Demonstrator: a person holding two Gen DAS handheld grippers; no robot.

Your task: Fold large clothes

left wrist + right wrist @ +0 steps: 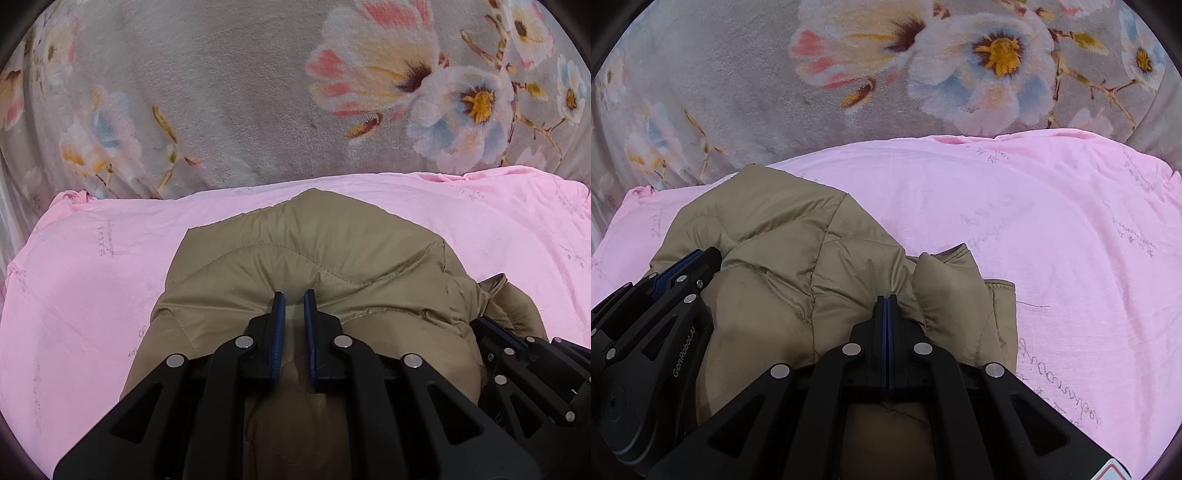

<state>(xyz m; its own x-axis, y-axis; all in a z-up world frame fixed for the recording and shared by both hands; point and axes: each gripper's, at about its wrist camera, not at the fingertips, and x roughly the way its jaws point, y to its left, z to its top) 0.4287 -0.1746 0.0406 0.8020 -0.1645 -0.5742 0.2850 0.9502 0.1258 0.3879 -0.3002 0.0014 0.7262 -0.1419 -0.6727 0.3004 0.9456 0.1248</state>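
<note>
A tan quilted puffer jacket (pixel 314 258) lies bunched on a pink sheet (pixel 92 277); it also shows in the right wrist view (pixel 783 236). My left gripper (pixel 294 297) is slightly open, its fingers resting on the jacket's top with a narrow gap and nothing pinched between them. My right gripper (pixel 886 301) is shut with its pads together at a fold of the jacket; whether fabric is pinched cannot be told. The right gripper shows at the right edge of the left wrist view (pixel 517 343). The left gripper shows at the left of the right wrist view (pixel 683 269).
The pink sheet (pixel 1052 240) spreads wide to the right and front of the jacket. Beyond it lies a grey fleece blanket (pixel 221 92) with large printed flowers, also in the right wrist view (pixel 738 92).
</note>
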